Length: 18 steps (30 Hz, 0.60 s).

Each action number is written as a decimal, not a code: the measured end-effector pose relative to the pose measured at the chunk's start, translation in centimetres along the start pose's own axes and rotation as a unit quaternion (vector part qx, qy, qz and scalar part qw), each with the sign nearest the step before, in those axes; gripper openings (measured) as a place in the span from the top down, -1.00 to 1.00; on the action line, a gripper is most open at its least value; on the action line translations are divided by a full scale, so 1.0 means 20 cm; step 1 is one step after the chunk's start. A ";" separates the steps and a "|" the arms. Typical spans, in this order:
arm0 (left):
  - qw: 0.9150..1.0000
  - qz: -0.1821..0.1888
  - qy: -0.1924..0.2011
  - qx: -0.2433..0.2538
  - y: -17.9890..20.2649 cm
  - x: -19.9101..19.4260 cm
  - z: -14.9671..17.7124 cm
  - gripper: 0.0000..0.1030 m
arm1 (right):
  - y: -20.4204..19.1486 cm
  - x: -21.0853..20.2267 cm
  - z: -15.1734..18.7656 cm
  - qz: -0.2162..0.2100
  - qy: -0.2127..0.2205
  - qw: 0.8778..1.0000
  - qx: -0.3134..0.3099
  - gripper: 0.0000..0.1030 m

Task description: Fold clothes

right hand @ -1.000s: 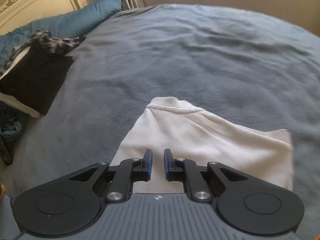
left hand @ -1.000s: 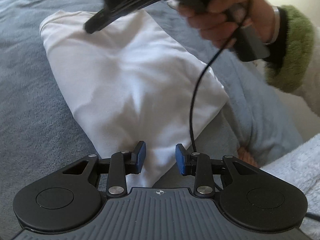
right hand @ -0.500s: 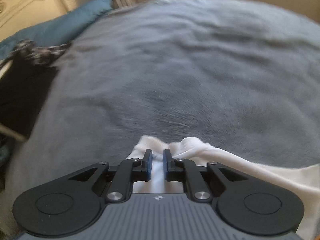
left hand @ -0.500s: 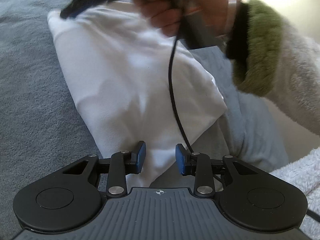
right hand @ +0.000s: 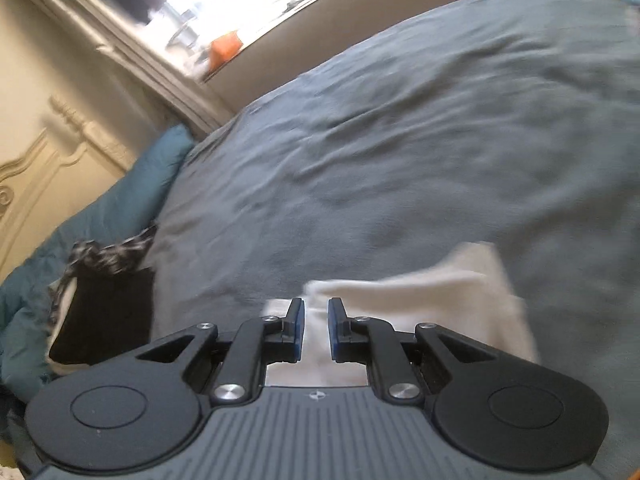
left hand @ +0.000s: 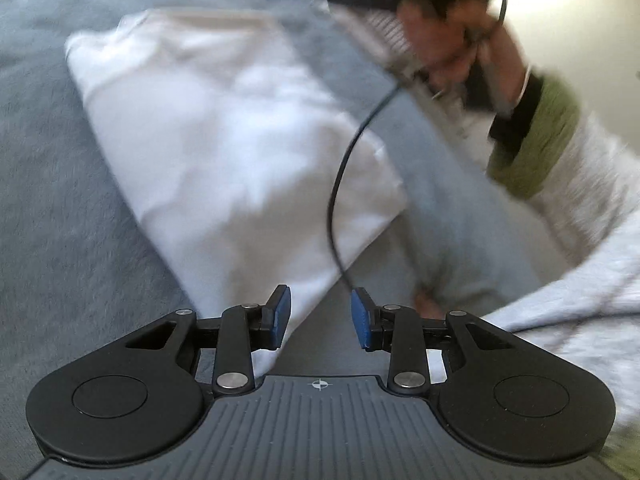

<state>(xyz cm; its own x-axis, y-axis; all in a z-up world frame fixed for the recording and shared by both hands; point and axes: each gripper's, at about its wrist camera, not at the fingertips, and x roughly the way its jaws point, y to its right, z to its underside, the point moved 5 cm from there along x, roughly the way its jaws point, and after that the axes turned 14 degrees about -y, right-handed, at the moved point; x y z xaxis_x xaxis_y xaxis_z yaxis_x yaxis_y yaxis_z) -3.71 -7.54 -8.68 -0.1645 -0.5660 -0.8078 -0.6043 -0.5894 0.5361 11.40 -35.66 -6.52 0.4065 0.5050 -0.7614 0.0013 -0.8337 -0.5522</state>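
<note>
A folded white garment (left hand: 240, 148) lies on the grey-blue bedcover (left hand: 48, 208). My left gripper (left hand: 320, 314) is open and empty, its left finger over the garment's near corner. The other device is a blur at the top right of the left wrist view, held in a hand (left hand: 460, 52) with a green cuff, its cable (left hand: 340, 184) hanging over the garment. In the right wrist view my right gripper (right hand: 316, 328) has a narrow gap between its pads, with the white garment (right hand: 420, 304) just beyond and under them. It does not seem to pinch the cloth.
A black folded item (right hand: 108, 316) with a patterned cloth (right hand: 108, 252) on it lies at the left bed edge, beside a teal pillow (right hand: 132, 188). A cream headboard (right hand: 44, 152) and a bright window (right hand: 224, 12) stand behind. The person's pale fleece sleeve (left hand: 580, 280) fills the right.
The right gripper has lifted off the garment's far end and tilted, swinging up and right. The garment's far end dropped back. The left gripper has stayed by the near corner.
</note>
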 end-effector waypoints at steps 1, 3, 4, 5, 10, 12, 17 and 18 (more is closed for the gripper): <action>1.000 0.001 0.003 -0.001 0.00 -0.01 -0.02 0.35 | 0.03 -0.02 0.02 0.011 0.000 1.000 -0.001 0.76; 1.000 0.004 0.008 -0.004 -0.01 -0.03 -0.05 0.34 | 0.09 0.00 0.05 0.020 -0.008 1.000 0.019 0.76; 1.000 0.006 0.010 -0.006 -0.01 -0.04 -0.06 0.34 | 0.13 0.02 0.06 0.021 -0.015 0.999 0.032 0.76; 1.000 0.007 0.013 -0.007 -0.01 -0.05 -0.08 0.34 | 0.17 0.04 0.07 0.025 -0.018 0.999 0.043 0.76; 1.000 0.002 0.015 -0.023 -0.05 -0.04 -0.13 0.35 | 0.29 0.18 0.06 0.100 -0.018 0.994 0.026 0.80; 1.000 -0.006 0.011 -0.028 -0.06 -0.01 -0.13 0.35 | 0.33 0.23 0.06 0.125 -0.025 0.992 0.013 0.87; 1.000 -0.020 0.007 -0.019 -0.02 -0.01 -0.11 0.34 | 0.27 0.23 0.00 0.139 0.000 0.990 -0.008 0.82; 1.000 -0.019 0.007 -0.021 -0.02 -0.01 -0.11 0.34 | 0.27 0.23 -0.02 0.142 0.006 0.990 -0.013 0.82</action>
<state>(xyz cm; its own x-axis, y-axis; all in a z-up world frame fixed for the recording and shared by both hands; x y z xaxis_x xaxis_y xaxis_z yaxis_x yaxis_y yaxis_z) -1.68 -8.53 -8.26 -0.1313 -0.5506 -0.8244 -0.5765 -0.6341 0.5153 13.68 -37.89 -12.87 0.4039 0.2469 -0.8809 -0.0912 -0.9472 -0.3074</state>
